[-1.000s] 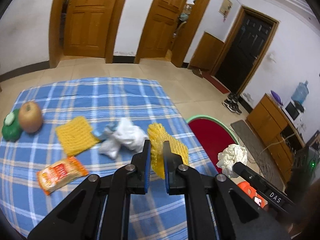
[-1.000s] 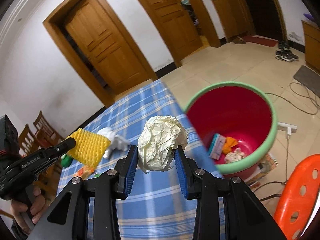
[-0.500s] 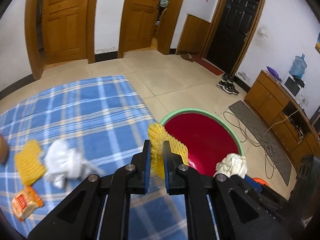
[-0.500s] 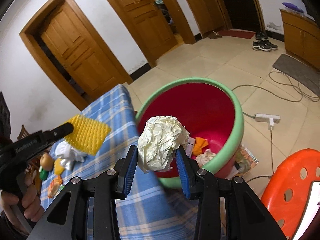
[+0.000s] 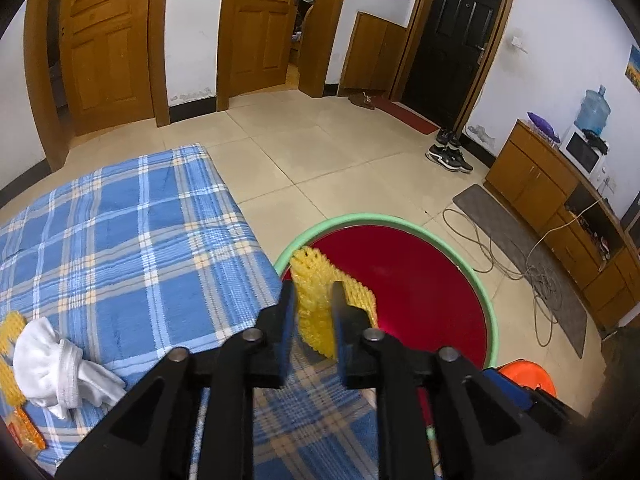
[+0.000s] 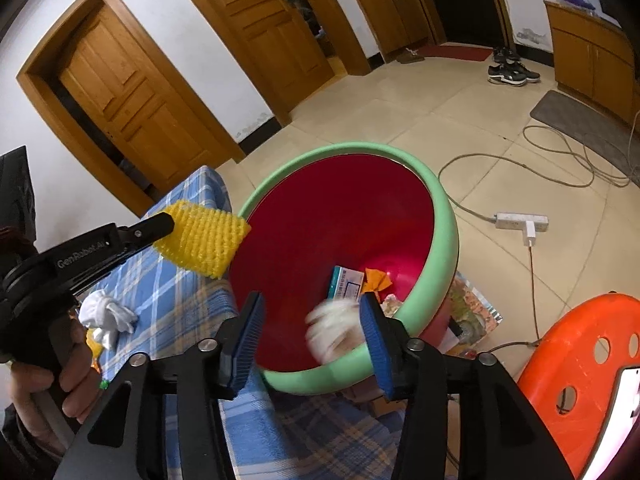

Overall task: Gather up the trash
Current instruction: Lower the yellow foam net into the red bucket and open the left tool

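My left gripper (image 5: 313, 304) is shut on a yellow foam net (image 5: 316, 304) and holds it over the near rim of the red bin with the green rim (image 5: 472, 280). In the right wrist view the net (image 6: 200, 240) hangs at the bin's left edge (image 6: 444, 216). My right gripper (image 6: 312, 324) is open above the bin. The crumpled white paper ball (image 6: 332, 328) is blurred between the jaws, falling into the bin. A blue-white box (image 6: 344, 282) and orange scraps (image 6: 376, 278) lie in the bin.
The blue plaid table (image 5: 120, 240) holds a white cloth (image 5: 56, 364), another yellow net (image 5: 8, 356) and an orange wrapper (image 5: 24, 432) at the left. An orange stool (image 6: 580, 380) stands right of the bin. Cables and a power strip (image 6: 520, 224) lie on the floor.
My right gripper has opened and let go of the paper ball, which drops into the bin. Both grippers have moved further over the bin; the left still holds the net.
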`<state>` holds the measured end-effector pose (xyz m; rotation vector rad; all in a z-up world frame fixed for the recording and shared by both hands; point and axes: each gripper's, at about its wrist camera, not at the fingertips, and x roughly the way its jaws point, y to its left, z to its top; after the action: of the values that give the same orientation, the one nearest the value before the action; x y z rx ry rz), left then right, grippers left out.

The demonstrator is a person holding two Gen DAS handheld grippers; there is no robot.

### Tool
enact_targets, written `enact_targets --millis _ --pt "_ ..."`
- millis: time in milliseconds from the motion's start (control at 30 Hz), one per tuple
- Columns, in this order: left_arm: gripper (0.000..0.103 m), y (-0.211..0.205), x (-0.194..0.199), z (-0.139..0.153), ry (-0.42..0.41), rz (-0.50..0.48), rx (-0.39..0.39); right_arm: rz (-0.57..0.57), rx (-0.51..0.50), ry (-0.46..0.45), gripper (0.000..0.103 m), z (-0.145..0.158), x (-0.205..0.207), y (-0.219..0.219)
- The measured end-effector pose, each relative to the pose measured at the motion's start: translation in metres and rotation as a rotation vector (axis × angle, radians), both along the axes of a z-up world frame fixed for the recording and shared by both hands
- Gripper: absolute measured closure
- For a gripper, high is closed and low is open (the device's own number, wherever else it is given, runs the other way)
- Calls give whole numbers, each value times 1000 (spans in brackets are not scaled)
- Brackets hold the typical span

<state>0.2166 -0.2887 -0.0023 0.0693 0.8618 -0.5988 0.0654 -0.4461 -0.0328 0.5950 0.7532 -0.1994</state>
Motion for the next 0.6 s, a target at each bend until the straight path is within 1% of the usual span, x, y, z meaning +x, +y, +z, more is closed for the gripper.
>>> enact_targets --millis 33,67,233,367,500,533,600 --pt "71 -1 -1 0 -5 0 2 -1 2 -3 50 1 0 -1" --pt "66 -1 -1 0 -7 0 3 -2 2 -4 50 1 -1 -1" --pt "63 -2 -4 1 -9 0 12 -13 -3 -12 50 4 -4 -1" --pt "59 4 -9 6 -16 7 10 -14 -7 -19 50 8 -7 0" --pt "57 13 -15 11 -24 20 16 -13 -12 -27 49 15 -10 6" --pt "57 15 -17 13 -25 25 16 -12 -13 -28 49 16 -11 7" --pt "55 21 -21 17 -26 37 14 -12 -17 -33 45 19 -13 9"
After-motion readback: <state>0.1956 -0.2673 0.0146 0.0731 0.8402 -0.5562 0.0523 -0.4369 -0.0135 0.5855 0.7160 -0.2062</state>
